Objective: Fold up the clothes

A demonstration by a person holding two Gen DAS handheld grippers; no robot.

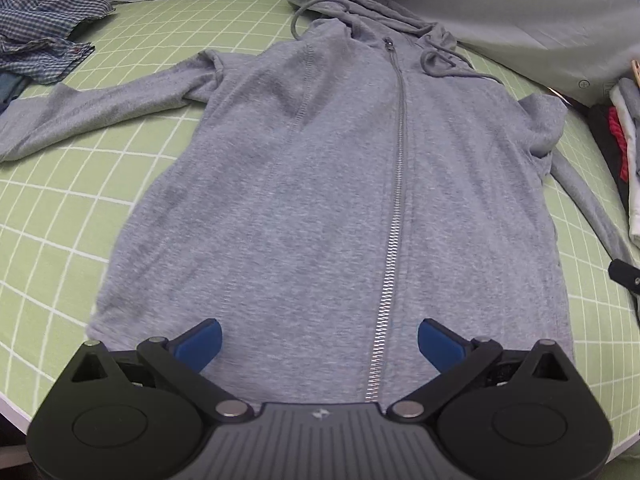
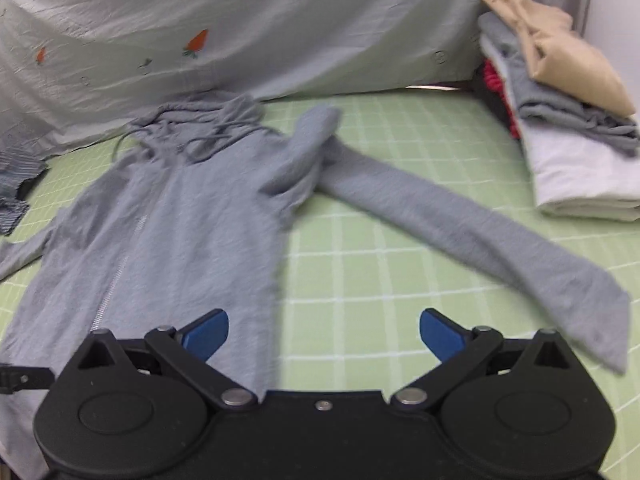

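Hoodie (image 1: 320,184) hem hidden behind left gripper (image 1: 319,344)

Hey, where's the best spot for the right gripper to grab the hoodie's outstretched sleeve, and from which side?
Probably the cuff end of the grey hoodie's sleeve, coming from above. It lies flat and straight on the green checked sheet, cuff nearest the open right gripper, clear of the folded clothes stack.

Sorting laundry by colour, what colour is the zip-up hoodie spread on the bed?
Grey, heathered; the hoodie shows best in the left wrist view.
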